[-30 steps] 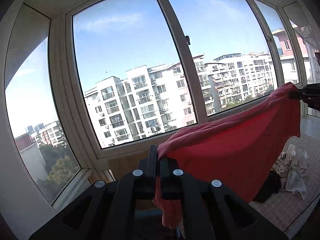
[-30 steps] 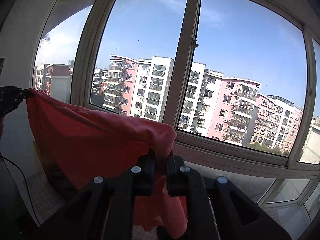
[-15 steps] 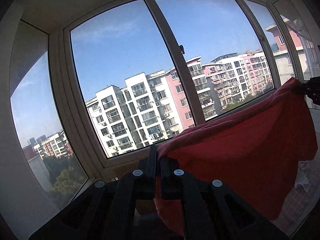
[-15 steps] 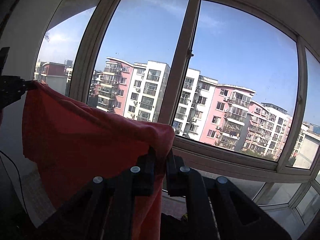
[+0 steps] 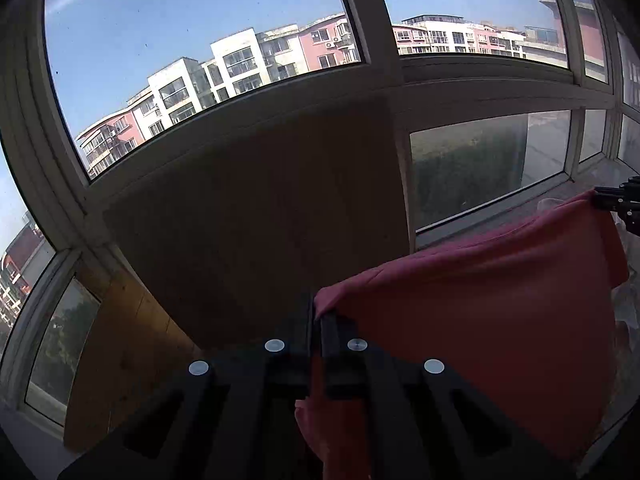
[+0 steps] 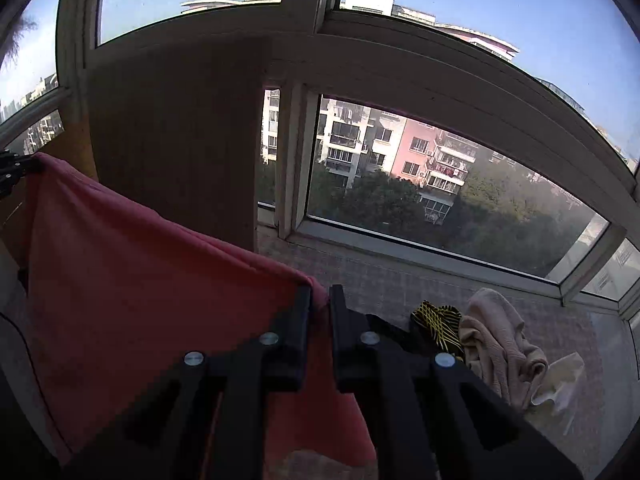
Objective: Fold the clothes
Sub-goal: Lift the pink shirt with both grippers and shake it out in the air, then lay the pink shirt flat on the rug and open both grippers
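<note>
A red garment [image 5: 480, 312] hangs stretched between both grippers in front of a bay window. My left gripper [image 5: 318, 310] is shut on one top corner of it, cloth pinched between the fingers. In the right wrist view the same red garment [image 6: 140, 280] spreads to the left, and my right gripper [image 6: 319, 294] is shut on its other top corner. The right gripper [image 5: 618, 198] shows at the far right edge of the left wrist view; the left gripper [image 6: 14, 166] shows at the far left edge of the right wrist view. The garment's lower edge is hidden.
A wooden board [image 5: 256, 224] leans against the window frame ahead. On the tiled ledge [image 6: 400, 284] lie a beige garment [image 6: 500, 344], a white cloth [image 6: 560, 384] and a black-and-yellow item [image 6: 436, 324]. Window glass and frame [image 6: 440, 240] close off the far side.
Both grippers have dropped and tipped downward, carrying the red garment with them. The view has swung from sky and buildings to the lower panes, the board and the ledge with clothes.
</note>
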Demonstrator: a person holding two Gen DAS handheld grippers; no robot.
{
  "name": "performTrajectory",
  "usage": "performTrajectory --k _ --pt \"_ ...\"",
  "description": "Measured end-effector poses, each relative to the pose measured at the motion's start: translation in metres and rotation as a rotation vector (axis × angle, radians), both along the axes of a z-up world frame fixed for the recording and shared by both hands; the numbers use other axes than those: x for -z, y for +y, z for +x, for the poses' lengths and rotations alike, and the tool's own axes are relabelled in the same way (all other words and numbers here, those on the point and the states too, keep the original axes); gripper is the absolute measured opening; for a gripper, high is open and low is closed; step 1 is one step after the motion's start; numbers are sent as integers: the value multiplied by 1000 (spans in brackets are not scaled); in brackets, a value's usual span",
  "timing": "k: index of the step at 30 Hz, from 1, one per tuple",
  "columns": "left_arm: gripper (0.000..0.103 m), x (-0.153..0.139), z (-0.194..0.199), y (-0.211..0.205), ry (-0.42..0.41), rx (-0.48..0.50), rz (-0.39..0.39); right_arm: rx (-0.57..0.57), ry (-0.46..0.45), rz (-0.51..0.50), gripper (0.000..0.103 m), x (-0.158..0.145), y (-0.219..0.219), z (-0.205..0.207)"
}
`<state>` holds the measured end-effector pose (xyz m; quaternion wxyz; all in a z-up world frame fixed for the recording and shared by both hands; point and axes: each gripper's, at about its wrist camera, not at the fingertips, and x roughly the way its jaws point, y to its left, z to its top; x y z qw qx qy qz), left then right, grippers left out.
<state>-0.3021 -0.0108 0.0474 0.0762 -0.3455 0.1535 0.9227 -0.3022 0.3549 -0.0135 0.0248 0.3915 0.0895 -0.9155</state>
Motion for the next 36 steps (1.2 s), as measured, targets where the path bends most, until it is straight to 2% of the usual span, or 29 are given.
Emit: performTrajectory --k 3,6,10,13,15,16,17,21,24,26,28,30,32,34,36 --pt "2 87 -51 12 -139 -27 14 42 -107 12 8 75 5 -48" --pt "2 155 -95 21 -221 -72 -1 93 -165 23 8 131 11 -79" --pt "2 214 -131 26 -296 -112 -11 121 -211 10 8 167 24 -108" --pt "6 238 -144 24 -350 -113 -18 96 -267 -54 14 175 31 -114" --pt "9 240 -145 20 -341 -107 -41 84 -288 -95 28 171 37 -104" --pt "18 240 -146 17 -337 -106 -49 76 -301 -117 30 168 40 -98" --pt "22 236 -147 13 -333 -110 -50 61 -318 -142 33 165 41 -88" --pt "26 218 -154 -8 -366 -72 -28 18 -362 -165 41 161 36 -28" --pt "31 214 -159 -7 -413 -13 -100 11 -398 -165 41 168 28 27" --pt "31 199 -149 -11 -388 -3 -133 16 -418 -183 41 174 25 65" --pt "35 180 -134 -20 -375 20 -110 32 -433 -203 41 181 25 106" --pt "41 169 -117 -30 -421 47 -96 42 -425 -221 41 181 25 144" --pt "39 159 -86 -36 -401 59 -164 45 -407 -244 41 177 25 181" --pt "40 149 -40 -42 -377 88 -194 32 -381 -267 41 172 24 218" --pt "42 146 16 -51 -387 135 -163 33 -371 -291 41 172 25 248"
